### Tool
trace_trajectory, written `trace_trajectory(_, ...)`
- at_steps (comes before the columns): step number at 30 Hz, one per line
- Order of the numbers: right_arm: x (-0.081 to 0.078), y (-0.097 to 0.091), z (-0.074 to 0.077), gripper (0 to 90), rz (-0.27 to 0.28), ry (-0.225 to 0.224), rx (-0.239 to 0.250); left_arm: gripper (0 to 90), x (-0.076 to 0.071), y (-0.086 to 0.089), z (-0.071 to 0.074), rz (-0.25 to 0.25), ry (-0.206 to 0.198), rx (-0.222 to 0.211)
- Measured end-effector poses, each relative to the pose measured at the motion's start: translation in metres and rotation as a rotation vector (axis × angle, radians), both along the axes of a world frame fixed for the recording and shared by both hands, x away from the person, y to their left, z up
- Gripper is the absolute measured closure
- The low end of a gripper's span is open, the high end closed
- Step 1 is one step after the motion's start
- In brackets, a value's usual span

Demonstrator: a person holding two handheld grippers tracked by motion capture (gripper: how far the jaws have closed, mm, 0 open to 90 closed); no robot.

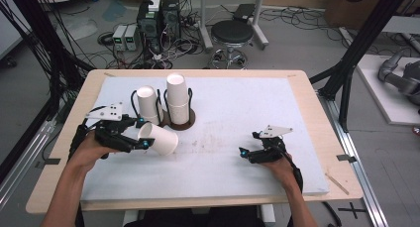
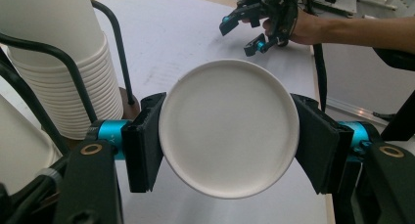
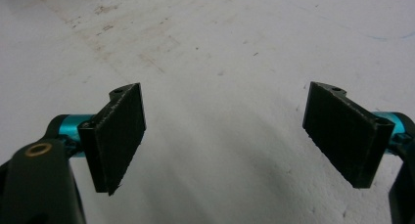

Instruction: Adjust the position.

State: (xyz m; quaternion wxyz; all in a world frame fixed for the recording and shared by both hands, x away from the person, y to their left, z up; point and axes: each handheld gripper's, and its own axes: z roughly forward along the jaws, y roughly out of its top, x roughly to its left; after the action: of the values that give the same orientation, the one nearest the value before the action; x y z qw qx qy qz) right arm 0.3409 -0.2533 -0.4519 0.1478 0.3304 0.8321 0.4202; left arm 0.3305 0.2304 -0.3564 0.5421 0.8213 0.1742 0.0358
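Observation:
A white paper cup (image 1: 161, 139) lies sideways just above the white mat (image 1: 233, 108), with my left gripper (image 1: 143, 133) shut on it. In the left gripper view the cup's round bottom (image 2: 229, 101) faces the camera and both black pads (image 2: 147, 141) press on its sides. Behind it, two stacks of white cups (image 1: 147, 104) (image 1: 177, 95) stand in black wire holders on a brown base (image 1: 181, 122). My right gripper (image 1: 248, 143) rests low at the mat's right side, open, with bare mat between its fingers (image 3: 122, 136).
The mat covers most of a wooden table (image 1: 317, 113). One cup stack (image 2: 63, 82) stands close to the left of my left gripper. Beyond the table's far edge are a black stool (image 1: 232, 33), computer boxes (image 1: 158, 16) and cables on the floor.

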Motion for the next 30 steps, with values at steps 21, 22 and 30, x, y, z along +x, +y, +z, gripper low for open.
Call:
trace_trajectory(21, 0.001, 0.005, 0.035, 16.4, 0.159, 0.046, 0.221, 34.3, 0.004, 0.002, -0.007, -0.001, 0.006, -0.091)
trace_trajectory(22, 0.001, 0.007, 0.038, 16.4, 0.175, 0.048, 0.23, 34.3, 0.004, 0.002, -0.008, -0.002, 0.009, -0.092)
trace_trajectory(30, -0.001, 0.023, 0.055, 16.4, 0.275, 0.022, 0.263, 34.3, 0.005, -0.01, -0.012, -0.02, 0.007, -0.089)
